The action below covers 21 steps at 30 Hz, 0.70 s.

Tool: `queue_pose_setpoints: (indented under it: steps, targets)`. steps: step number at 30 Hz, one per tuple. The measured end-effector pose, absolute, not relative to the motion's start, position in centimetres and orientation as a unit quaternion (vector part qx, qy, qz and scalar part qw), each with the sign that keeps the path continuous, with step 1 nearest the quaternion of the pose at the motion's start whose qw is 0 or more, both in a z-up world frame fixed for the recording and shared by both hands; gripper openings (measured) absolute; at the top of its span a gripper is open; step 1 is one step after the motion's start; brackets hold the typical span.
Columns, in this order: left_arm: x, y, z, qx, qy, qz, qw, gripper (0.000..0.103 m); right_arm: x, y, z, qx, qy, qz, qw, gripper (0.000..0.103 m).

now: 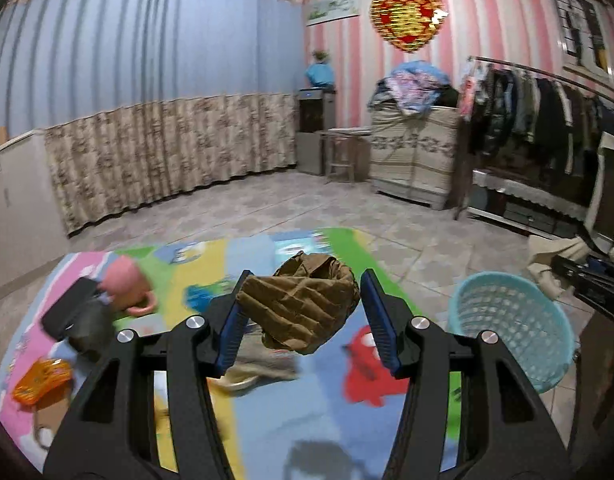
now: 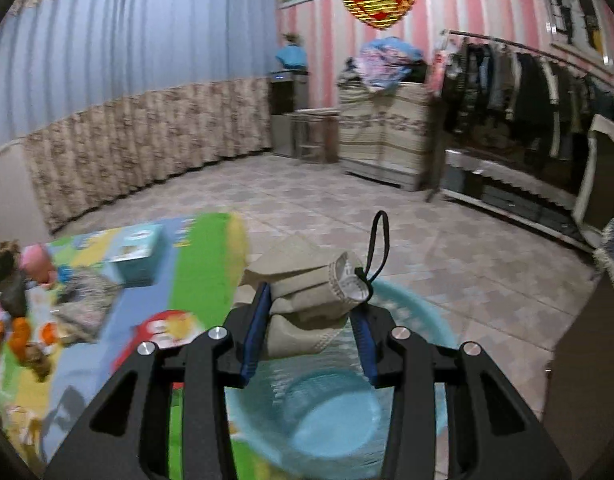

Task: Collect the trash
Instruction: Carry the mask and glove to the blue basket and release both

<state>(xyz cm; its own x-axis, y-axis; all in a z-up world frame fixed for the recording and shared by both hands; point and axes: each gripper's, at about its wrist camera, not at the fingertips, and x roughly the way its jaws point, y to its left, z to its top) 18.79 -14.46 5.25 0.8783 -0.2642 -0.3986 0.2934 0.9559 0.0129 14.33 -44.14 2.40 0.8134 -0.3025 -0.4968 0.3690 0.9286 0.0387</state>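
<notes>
My left gripper (image 1: 305,280) is shut on a crumpled brown paper bag (image 1: 303,312), held in the air above the colourful play mat (image 1: 307,420). The light-blue plastic basket (image 1: 511,328) stands on the tiled floor to its right, at the mat's edge. In the right wrist view my right gripper (image 2: 313,300) is shut on a folded beige cloth pouch (image 2: 307,292) with a black cord loop (image 2: 377,244). It hangs directly over the open basket (image 2: 335,420), whose floor shows below the fingers.
On the mat's left lie a pink mug (image 1: 127,288), a black object (image 1: 73,312) and an orange wrapper (image 1: 41,380). A teal box (image 2: 135,252) sits at the mat's far side. A clothes rack (image 2: 527,80) and covered cabinet (image 2: 387,136) line the far wall.
</notes>
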Motion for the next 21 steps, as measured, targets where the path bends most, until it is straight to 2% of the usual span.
queue_pose_setpoints:
  steps: [4, 21]
  targets:
    - [19.2, -18.6, 4.3, 0.035, 0.201, -0.175, 0.963, 0.053, 14.0, -47.0, 0.4, 0.085, 0.267, -0.193, 0.94, 0.04]
    - [21.1, -34.2, -0.4, 0.065, 0.243, -0.305, 0.919, 0.054, 12.6, -52.8, -1.7, 0.145, 0.272, -0.224, 0.925, 0.04]
